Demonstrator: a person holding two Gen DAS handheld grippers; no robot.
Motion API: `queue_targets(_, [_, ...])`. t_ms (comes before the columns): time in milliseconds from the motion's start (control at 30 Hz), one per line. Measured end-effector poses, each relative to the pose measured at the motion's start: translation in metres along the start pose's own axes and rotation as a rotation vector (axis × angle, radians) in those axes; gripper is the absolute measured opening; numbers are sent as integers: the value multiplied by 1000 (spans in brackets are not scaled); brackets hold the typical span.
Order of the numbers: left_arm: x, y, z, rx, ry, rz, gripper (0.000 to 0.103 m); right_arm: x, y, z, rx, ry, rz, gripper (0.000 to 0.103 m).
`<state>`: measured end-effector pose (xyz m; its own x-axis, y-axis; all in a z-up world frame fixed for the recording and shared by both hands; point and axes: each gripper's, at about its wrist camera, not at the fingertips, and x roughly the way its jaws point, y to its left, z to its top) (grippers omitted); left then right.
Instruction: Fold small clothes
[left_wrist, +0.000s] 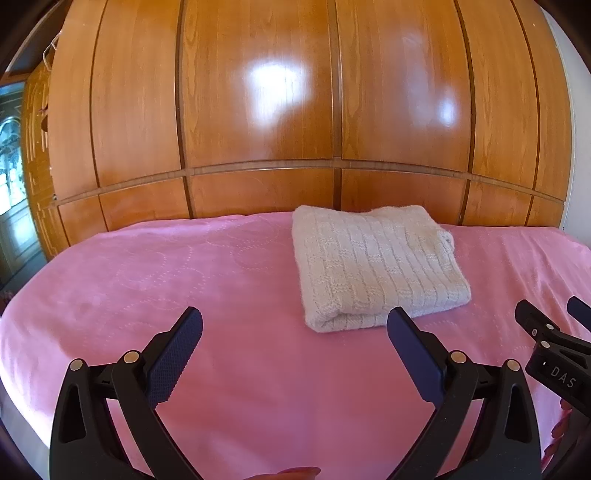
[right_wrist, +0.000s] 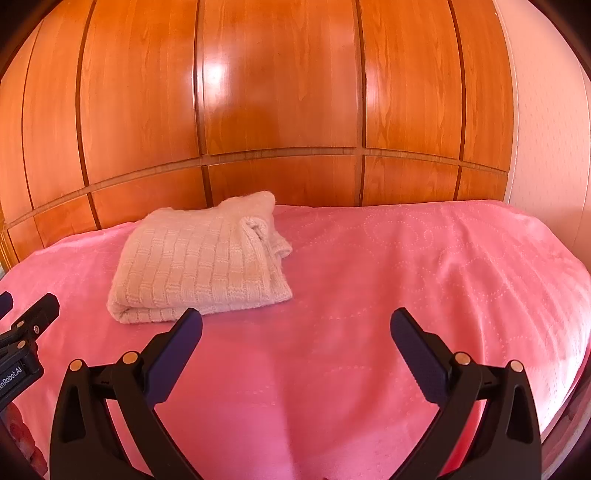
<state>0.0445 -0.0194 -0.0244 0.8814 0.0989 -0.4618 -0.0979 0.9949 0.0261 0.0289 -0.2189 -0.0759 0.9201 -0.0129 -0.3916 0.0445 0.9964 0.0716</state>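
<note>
Knitwear (left_wrist: 376, 266), cream, is found folded compact on the pink bedspread (left_wrist: 147, 280) near the wardrobe (left_wrist: 258, 110). Left gripper (left_wrist: 295, 325) and right gripper (right_wrist: 295, 325) are held spread, empty, short of it; folding is judged complete.

Folded sweater (left_wrist: 376, 266) on bedspread (left_wrist: 184, 266)

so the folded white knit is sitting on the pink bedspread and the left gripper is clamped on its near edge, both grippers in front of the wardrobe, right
Not quite. The left gripper is open and holds nothing; its fingers stand wide apart above the bedspread, short of the knit. The left wrist view shows it. The rest holds: the folded knit lies on the pink bedspread, the right gripper is open too, and the wardrobe stands behind.
</note>
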Motion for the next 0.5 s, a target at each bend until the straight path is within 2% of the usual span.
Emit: queue_targets(500, [3, 1, -2, -4, 19, -9, 99, 2, -3, -1, 5, 9, -1, 101])
